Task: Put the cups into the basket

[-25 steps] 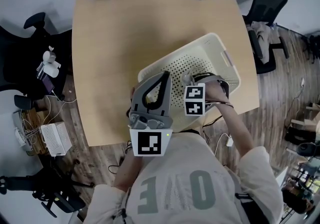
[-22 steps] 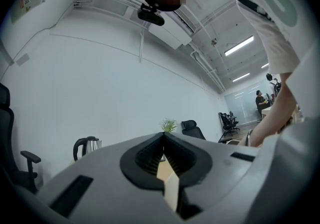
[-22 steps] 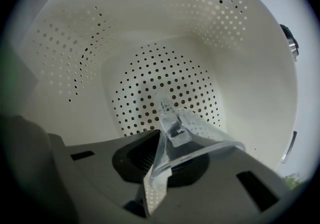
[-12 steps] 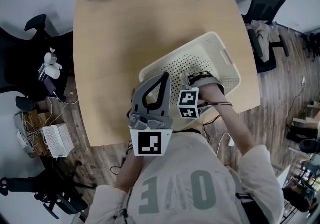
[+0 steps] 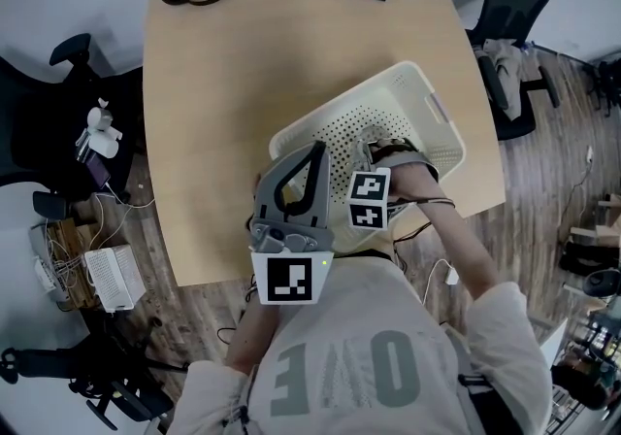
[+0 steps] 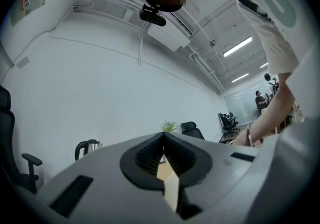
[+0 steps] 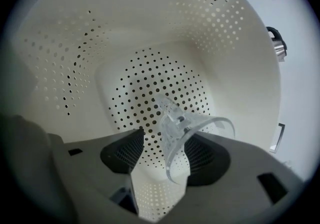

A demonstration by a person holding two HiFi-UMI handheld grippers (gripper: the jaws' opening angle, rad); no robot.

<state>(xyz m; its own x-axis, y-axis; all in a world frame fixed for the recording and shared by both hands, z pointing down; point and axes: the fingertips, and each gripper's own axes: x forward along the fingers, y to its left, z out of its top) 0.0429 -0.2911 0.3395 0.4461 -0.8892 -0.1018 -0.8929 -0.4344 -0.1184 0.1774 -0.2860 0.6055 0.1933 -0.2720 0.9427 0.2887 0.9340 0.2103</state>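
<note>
Two grippers: left gripper [image 6: 164,139] sits closed and empty at the near table edge. Right gripper [image 7: 167,140] jaws are opening, releasing the clear cup [image 7: 184,127] tilted between them, low inside basket [image 7: 150,43]. I'd call this cup delivered.

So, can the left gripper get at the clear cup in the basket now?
Probably not yet. The right gripper reaches into the basket with the clear cup between its opening jaws, blocking the way; the left gripper, shut, is held beside it.
</note>
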